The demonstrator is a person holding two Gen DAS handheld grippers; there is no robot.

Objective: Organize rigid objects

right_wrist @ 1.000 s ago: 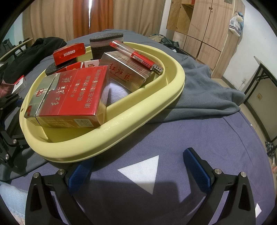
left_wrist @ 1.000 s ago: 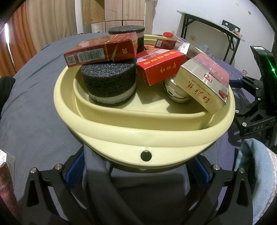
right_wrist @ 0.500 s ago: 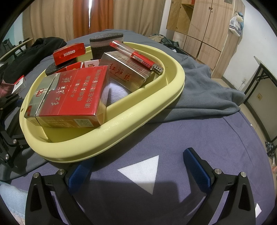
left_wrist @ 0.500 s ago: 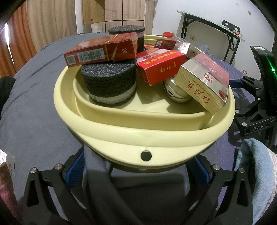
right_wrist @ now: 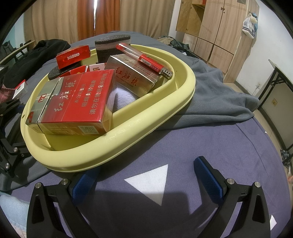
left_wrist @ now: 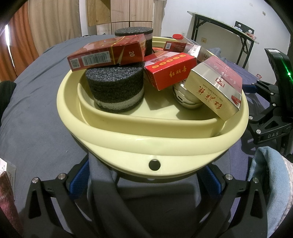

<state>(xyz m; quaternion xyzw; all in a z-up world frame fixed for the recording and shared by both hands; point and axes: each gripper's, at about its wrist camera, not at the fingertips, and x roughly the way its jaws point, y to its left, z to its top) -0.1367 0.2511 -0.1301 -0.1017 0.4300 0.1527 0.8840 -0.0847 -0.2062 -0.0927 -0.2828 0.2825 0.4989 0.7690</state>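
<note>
A bedroom with wooden wardrobes (right_wrist: pixel 216 34) and tan curtains (right_wrist: pixel 144 16) surrounds a bed under a blue-grey cover (right_wrist: pixel 210 142), on which a grey blanket (right_wrist: pixel 216 98) lies bunched. On the blanket sits a pale yellow basin (left_wrist: pixel 152 144), and the task's things are piled inside it. Largest among them is a red-and-silver carton (right_wrist: pixel 73 102) leaning against the rim nearest the right tongs (right_wrist: pixel 144 175), with a second silver carton (right_wrist: pixel 133 78) behind it. Two black foam cylinders stand in the basin; the nearer foam cylinder (left_wrist: pixel 115 87) carries a red pack (left_wrist: pixel 106 53) lying across its top. Beside it a smaller red box (left_wrist: pixel 170 71) tilts over a shiny metal object (left_wrist: pixel 185 97) I cannot identify. A red lighter (right_wrist: pixel 144 60) rests on the second carton. The left tongs (left_wrist: pixel 146 179) sit spread wide just under the basin's rim, gripping nothing; the right tongs are likewise spread, empty, over the cover.
</note>
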